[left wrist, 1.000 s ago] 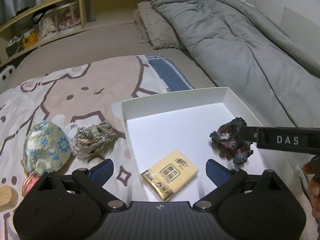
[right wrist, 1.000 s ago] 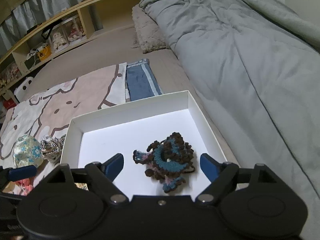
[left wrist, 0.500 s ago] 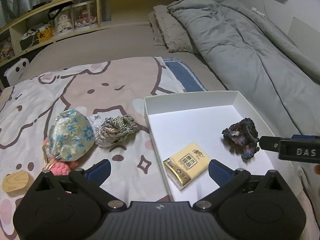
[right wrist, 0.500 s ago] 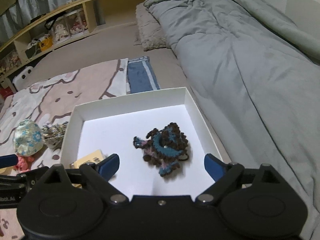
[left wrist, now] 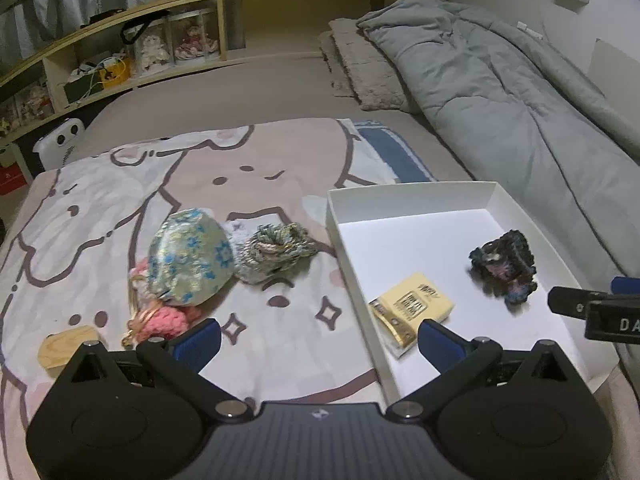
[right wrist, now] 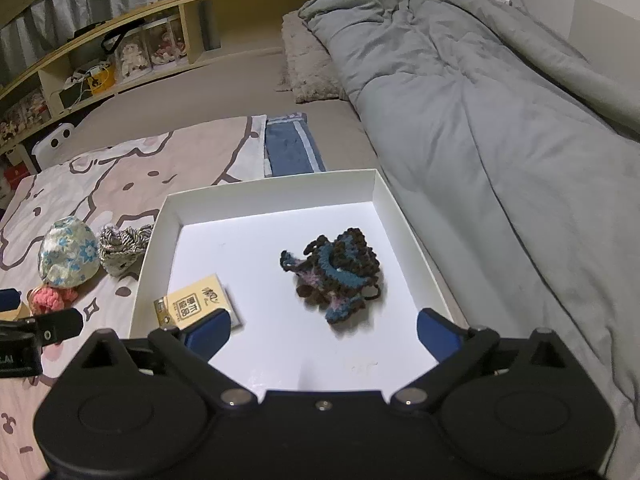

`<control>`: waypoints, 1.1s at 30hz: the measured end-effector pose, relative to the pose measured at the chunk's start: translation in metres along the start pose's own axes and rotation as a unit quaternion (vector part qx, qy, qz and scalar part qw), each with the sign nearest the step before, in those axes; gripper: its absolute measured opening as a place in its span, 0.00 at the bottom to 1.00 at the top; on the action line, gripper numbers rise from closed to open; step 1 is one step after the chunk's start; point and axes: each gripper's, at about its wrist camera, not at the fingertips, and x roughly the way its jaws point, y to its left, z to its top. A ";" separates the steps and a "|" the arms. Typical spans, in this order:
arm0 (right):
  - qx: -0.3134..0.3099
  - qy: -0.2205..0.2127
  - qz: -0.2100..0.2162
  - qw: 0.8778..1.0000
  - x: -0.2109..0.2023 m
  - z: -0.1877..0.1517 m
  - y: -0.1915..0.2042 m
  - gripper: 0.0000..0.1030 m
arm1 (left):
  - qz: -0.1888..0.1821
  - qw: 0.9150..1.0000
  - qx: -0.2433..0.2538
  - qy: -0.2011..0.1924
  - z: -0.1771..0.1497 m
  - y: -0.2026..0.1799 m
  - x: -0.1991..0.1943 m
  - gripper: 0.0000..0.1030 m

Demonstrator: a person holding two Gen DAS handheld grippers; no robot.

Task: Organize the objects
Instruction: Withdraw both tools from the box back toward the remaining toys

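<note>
Bed (left wrist: pixel 248 92): both grippers farther back, wider.

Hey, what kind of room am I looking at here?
Most likely a bedroom: a bed with a rumpled grey duvet, a pillow at its head, and a wooden headboard shelf holding dolls.

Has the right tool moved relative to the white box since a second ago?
Yes. The right tool has backed away from the box; its fingers flanked the crochet piece before.
</note>
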 end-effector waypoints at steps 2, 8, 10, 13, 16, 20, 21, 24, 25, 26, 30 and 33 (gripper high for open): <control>-0.002 -0.001 0.001 1.000 -0.003 -0.002 0.003 0.98 | 0.006 1.000 -0.002 0.000 -0.002 0.005 -0.003 1.00; -0.009 -0.010 0.010 1.000 -0.012 -0.002 0.017 0.98 | 0.025 1.000 -0.015 -0.004 -0.006 0.024 -0.012 1.00; -0.015 -0.010 0.016 1.000 -0.014 -0.002 0.024 0.98 | 0.031 0.999 -0.017 -0.005 -0.007 0.031 -0.015 1.00; -0.025 -0.012 0.021 0.999 -0.016 -0.002 0.036 0.98 | 0.041 0.999 -0.019 -0.009 -0.009 0.044 -0.021 1.00; -0.032 -0.013 0.030 0.999 -0.016 -0.001 0.047 0.98 | 0.050 0.999 -0.019 -0.010 -0.010 0.057 -0.025 1.00; -0.039 -0.014 0.046 0.998 -0.015 -0.002 0.063 0.98 | 0.066 0.998 -0.020 -0.012 -0.010 0.077 -0.031 1.00; -0.041 -0.014 0.051 0.998 -0.015 -0.002 0.067 0.98 | 0.070 0.997 -0.021 -0.012 -0.011 0.082 -0.032 1.00; -0.040 -0.010 0.061 0.997 -0.013 -0.003 0.078 0.98 | 0.078 0.997 -0.027 -0.012 -0.013 0.096 -0.035 1.00; -0.040 -0.009 0.063 0.997 -0.012 -0.003 0.081 0.98 | 0.080 0.996 -0.029 -0.012 -0.014 0.101 -0.037 1.00; -0.040 -0.008 0.065 0.997 -0.011 -0.004 0.084 0.98 | 0.082 0.996 -0.030 -0.011 -0.015 0.105 -0.037 1.00; -0.050 -0.006 0.072 0.996 -0.009 -0.008 0.099 0.98 | 0.091 0.995 -0.029 -0.008 -0.020 0.120 -0.039 1.00; -0.051 -0.008 0.081 0.995 -0.008 -0.009 0.109 0.98 | 0.094 0.995 -0.034 -0.008 -0.022 0.132 -0.041 1.00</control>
